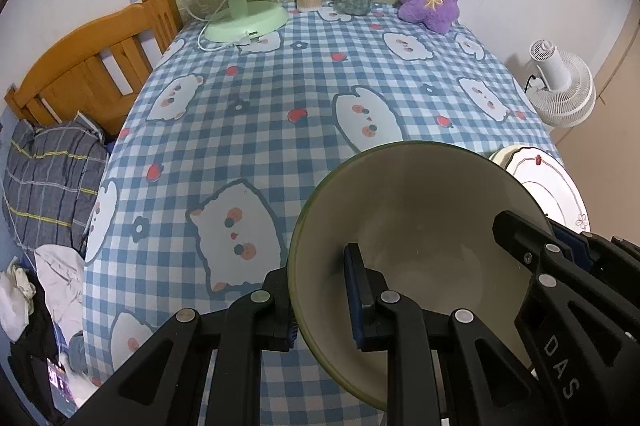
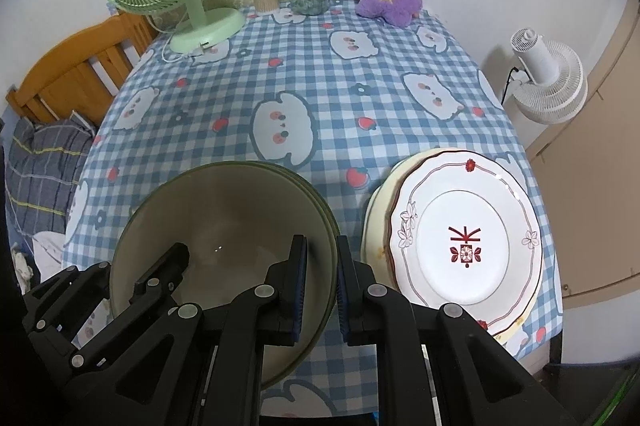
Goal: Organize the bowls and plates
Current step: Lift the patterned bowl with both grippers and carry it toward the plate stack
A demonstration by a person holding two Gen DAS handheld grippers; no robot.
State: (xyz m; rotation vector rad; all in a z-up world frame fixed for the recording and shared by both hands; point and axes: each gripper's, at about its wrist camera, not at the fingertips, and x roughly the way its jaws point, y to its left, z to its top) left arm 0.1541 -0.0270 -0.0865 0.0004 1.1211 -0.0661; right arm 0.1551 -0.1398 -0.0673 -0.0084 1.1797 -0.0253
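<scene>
— where does the bowl sit?

— the wide cream bowl with an olive-green rim point(image 1: 416, 226) hangs tilted between my two sets of jaws, above the near edge of the bench under its blue-and-white checked cloth point(image 1: 280, 106). my left gripper point(image 1: 322, 300) is clamped on the bowl's left rim, one pad inside, one outside. my right gripper point(image 2: 322, 286) is clamped on the right rim the same way. in the right view a second olive rim shows just behind the first; whether it is another bowl i cannot tell.

— and the plates?

— a white round plate with a red motif and flower border point(image 2: 464, 238) lies on top of a cream plate point(image 2: 374, 222), just right of the bowl, near the bench's right edge.
</scene>
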